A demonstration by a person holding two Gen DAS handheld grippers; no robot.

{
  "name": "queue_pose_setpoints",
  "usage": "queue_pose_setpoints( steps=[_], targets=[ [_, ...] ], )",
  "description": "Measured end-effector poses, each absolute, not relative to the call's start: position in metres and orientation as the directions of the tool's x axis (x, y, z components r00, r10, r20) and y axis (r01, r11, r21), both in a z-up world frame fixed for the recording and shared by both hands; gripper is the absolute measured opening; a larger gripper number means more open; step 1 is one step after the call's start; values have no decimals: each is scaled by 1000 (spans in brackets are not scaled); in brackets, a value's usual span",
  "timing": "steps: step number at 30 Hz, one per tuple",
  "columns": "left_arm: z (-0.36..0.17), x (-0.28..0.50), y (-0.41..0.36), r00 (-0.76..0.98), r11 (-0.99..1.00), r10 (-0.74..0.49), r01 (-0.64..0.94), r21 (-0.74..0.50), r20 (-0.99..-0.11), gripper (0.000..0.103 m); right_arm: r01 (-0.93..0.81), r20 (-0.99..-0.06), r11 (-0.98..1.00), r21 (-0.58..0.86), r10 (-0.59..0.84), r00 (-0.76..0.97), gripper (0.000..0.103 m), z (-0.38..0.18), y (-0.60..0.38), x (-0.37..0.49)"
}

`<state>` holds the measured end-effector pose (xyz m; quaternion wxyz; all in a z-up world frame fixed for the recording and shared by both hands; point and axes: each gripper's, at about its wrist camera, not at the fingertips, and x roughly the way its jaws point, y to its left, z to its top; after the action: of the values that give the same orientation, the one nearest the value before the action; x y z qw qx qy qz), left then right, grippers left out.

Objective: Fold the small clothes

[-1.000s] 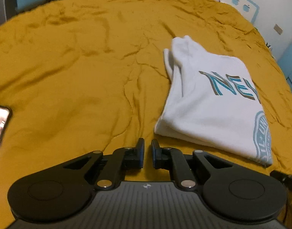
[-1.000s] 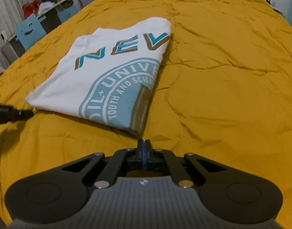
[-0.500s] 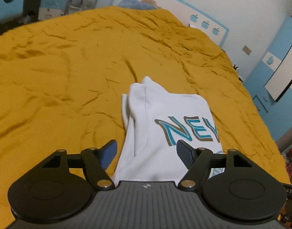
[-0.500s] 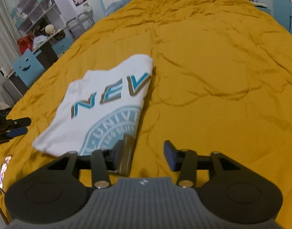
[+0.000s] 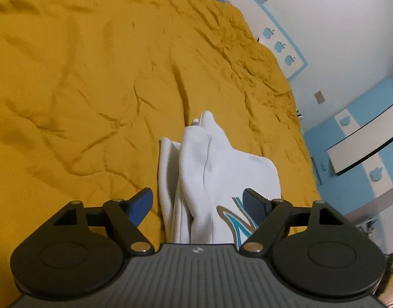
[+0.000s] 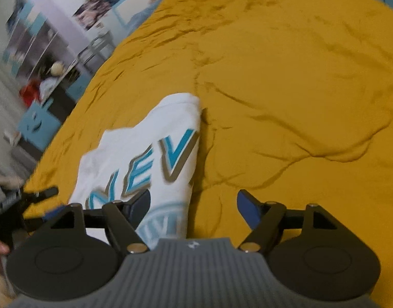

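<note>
From the left wrist camera I see my left gripper (image 5: 197, 204) with its jaws spread wide, and the folded white T-shirt (image 5: 217, 164) lies directly between and ahead of them on the mustard-yellow bedspread (image 5: 81, 77). The shirt's layered edge runs straight out from the middle of the claw, its bunched end pointing away from me, and a bit of the teal lettering shows just inside the right-hand finger; I cannot tell whether either finger touches the cloth. On the right wrist camera, my right gripper (image 6: 193, 206) is likewise held wide apart and grips nothing. There the T-shirt (image 6: 145, 138) sits ahead and to the left of centre, so that its near right edge falls between the fingers while the left finger overlaps the printed front (the letters "NEV" and part of a round teal crest are readable, if blurred). To the right of the shirt I see only wrinkled bedspread (image 6: 299, 89). At the far left of that view the other gripper's black tip (image 6: 43, 192) shows, just beside the shirt's left side.
</note>
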<state>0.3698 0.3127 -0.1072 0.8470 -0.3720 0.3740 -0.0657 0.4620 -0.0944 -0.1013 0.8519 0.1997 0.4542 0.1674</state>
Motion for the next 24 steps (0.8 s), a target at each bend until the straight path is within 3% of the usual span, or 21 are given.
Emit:
queue_pose_setpoints(
  steps=[4,12,15,17,20,22,24],
  targets=[
    [-132,399,317,680,702,-409,-191,-686,-609,94,-48,-713,856,515,459,530,71,-119,-94,490],
    [-157,427,331,703,591,-511,-130,-796,-494,93,-30,-635,752,658,577,514,67,-154,-92,537],
    [-158,434,327,697,608,-513,-118,-785,-502,69,-13,-602,703,712,619,504,65,-166,-89,558],
    [-159,438,321,685,638,-504,-116,-761,-526,47,-13,-591,685,729,637,495,62,-172,-86,568],
    [-157,442,314,678,670,-489,-111,-734,-549,33,-14,-573,659,752,664,480,45,-179,-80,580],
    [-151,440,311,680,694,-469,-111,-712,-563,29,-8,-567,644,765,679,466,20,-183,-75,588],
    [-142,434,307,687,729,-442,-99,-677,-576,25,-15,-594,675,738,659,462,14,-181,-70,592]
  ],
)
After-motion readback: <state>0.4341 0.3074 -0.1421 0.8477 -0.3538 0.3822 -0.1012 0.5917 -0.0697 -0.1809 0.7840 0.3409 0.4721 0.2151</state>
